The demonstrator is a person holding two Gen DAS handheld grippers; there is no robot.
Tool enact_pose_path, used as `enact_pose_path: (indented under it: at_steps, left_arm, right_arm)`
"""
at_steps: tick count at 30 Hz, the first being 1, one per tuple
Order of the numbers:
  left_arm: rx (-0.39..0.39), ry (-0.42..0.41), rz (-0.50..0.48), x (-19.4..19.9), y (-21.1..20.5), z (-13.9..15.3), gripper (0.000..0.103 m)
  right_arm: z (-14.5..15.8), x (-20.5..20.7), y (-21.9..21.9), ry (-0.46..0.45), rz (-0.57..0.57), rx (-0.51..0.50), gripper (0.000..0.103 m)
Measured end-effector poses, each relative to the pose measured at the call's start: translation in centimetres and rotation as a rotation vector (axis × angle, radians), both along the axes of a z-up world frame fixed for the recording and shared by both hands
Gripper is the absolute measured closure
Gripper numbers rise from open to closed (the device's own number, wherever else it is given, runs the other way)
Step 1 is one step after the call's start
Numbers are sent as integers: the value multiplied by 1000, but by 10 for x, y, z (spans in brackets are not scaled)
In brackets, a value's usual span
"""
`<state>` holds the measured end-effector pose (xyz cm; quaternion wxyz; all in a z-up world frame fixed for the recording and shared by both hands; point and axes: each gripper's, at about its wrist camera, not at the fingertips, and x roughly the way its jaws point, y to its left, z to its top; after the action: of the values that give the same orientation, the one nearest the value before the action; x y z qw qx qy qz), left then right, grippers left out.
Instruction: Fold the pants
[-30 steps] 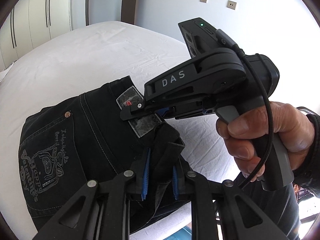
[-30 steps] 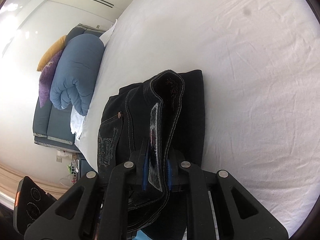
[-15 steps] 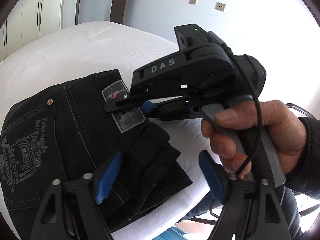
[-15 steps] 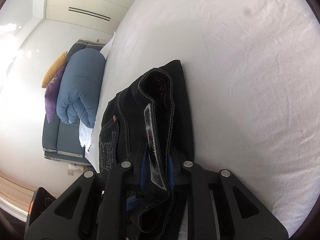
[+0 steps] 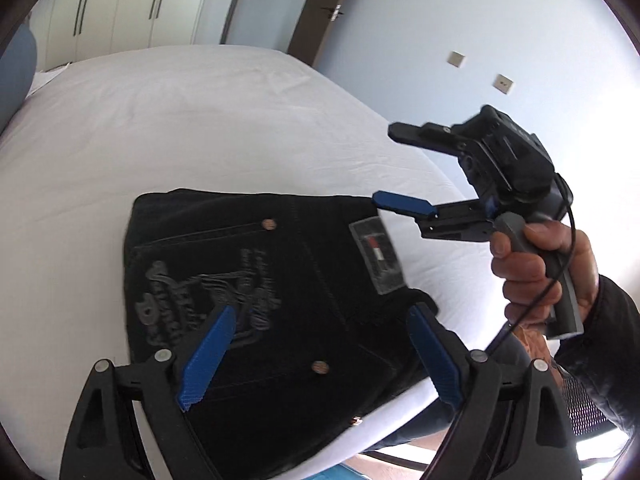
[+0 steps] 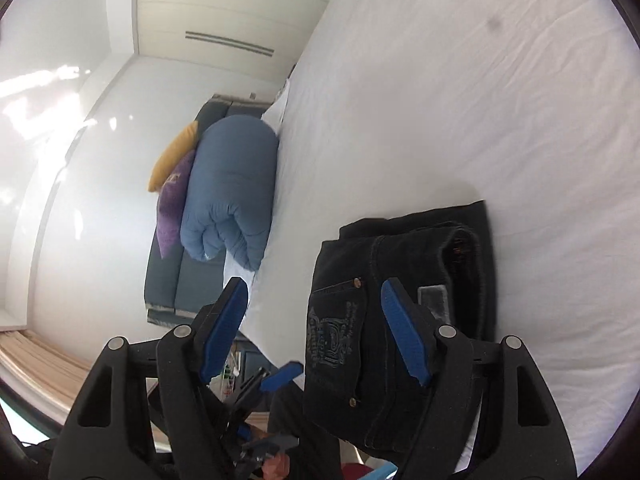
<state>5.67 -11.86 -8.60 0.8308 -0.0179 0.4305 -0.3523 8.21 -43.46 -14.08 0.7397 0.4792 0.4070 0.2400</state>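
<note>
Both tongs have just let go of the black jeans (image 5: 256, 304). A second ago each was clenched on a bunched edge of the denim near the waistband; now the left gripper (image 5: 320, 356) has just been opening and stands released, its blue pads (image 5: 208, 356) spread wide with nothing between them, the cloth lying flat on the bed beyond and below them. The right gripper (image 5: 404, 170) has likewise just been opening: seen from the left wrist, it hangs above the waistband corner with clear air between its jaws, and a person's hand (image 5: 540, 276) grips its handle. From the right wrist the same gripper (image 6: 316, 328) shows parted pads (image 6: 404, 336) with the jeans lying beyond its right pad, not pinched. The jeans sit as a compact folded packet at the near edge of the white bed (image 5: 200, 120), back pocket embroidery and brand patch (image 5: 378, 254) facing up. That both releases come together suggests the last fold has been laid, and the task looks at or near its end, perhaps needing only a smoothing.
</note>
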Motion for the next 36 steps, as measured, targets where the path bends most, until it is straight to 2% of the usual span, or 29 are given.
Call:
enact_pose_path:
  at_steps: [3, 5, 7, 9, 12, 15, 19, 23, 25, 27, 31, 34, 36]
  left_arm:
    - [39, 34, 13, 14, 8, -19, 14]
    - [64, 93, 12, 18, 11, -40, 14]
    - [50, 117, 22, 17, 13, -53, 14]
    - [57, 97, 23, 10, 14, -53, 14]
    - [82, 70, 2, 1, 11, -45, 14]
    - [67, 38, 7, 5, 17, -25, 14]
    - [93, -2, 31, 42, 23, -16, 14]
    - [153, 38, 18, 76, 12, -39, 14]
    - [224, 46, -1, 79, 0, -57, 11]
    - [247, 9, -10, 73, -7, -57, 4]
    - [249, 13, 10, 69, -5, -52, 4]
    - [272, -3, 4, 64, -7, -53, 4]
    - [278, -11, 5, 62, -6, -54, 4]
  right_arm:
    - [-34, 15, 14, 86, 29, 4, 34]
    - [-59, 16, 22, 146, 27, -12, 44]
    - [-64, 1, 18, 104, 15, 14, 47]
    - [-67, -18, 20, 121, 62, 35, 47]
    - [-60, -50, 37, 110, 154, -79, 47]
    - [-54, -74, 36, 111, 127, -84, 47]
    - [-53, -90, 34, 120, 95, -96, 46]
    - [-57, -88, 35, 131, 85, -84, 47]
    - [-59, -88, 34, 130, 87, -81, 47]
    - [-59, -87, 35, 127, 92, -99, 47]
    - [-45, -90, 37, 121, 88, -126, 46]
    - [-19, -89, 45, 41, 92, -117, 45]
    - [-13, -90, 52, 26, 109, -136, 45]
